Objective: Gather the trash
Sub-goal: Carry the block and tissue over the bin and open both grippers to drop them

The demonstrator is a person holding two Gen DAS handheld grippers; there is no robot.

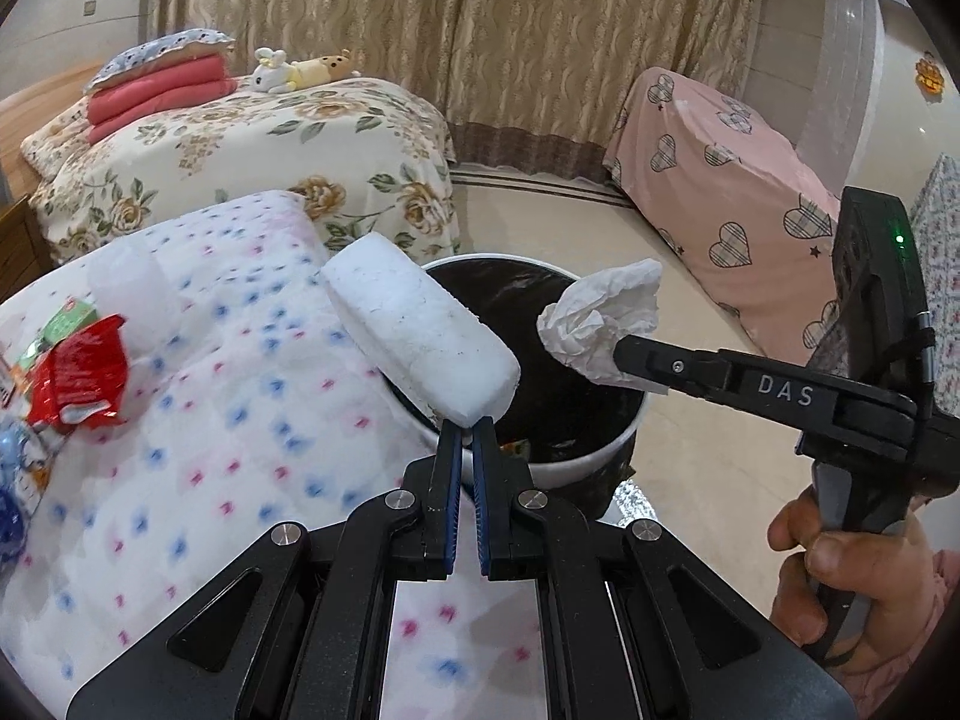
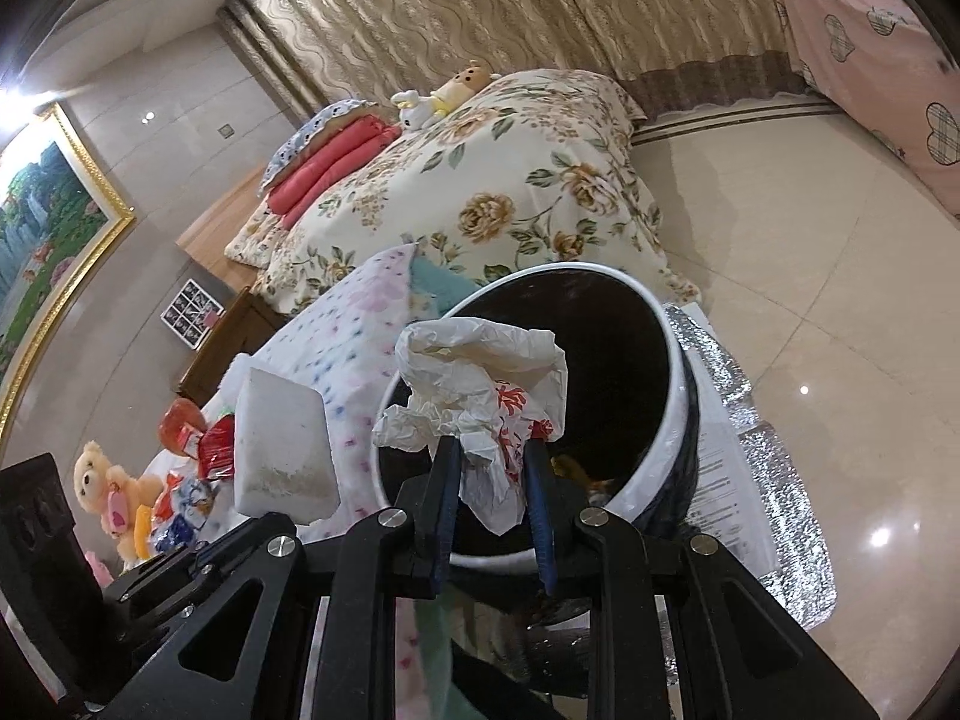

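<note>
One foam block (image 1: 420, 324) pinched in left tool (image 1: 467, 429); one crumpled plastic bag (image 2: 480, 402) clamped in right tool (image 2: 492, 450); one bin (image 1: 600, 456) at 12 o'clock.

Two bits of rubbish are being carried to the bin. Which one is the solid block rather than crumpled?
The white foam block, pinched at its edge by the left gripper. The crumpled plastic bag in the right gripper is soft and wrinkled.

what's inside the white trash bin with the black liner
A black liner fills the white round trash bin; some yellowish scraps lie near the bottom. The crumpled white plastic bag hides the rest.
</note>
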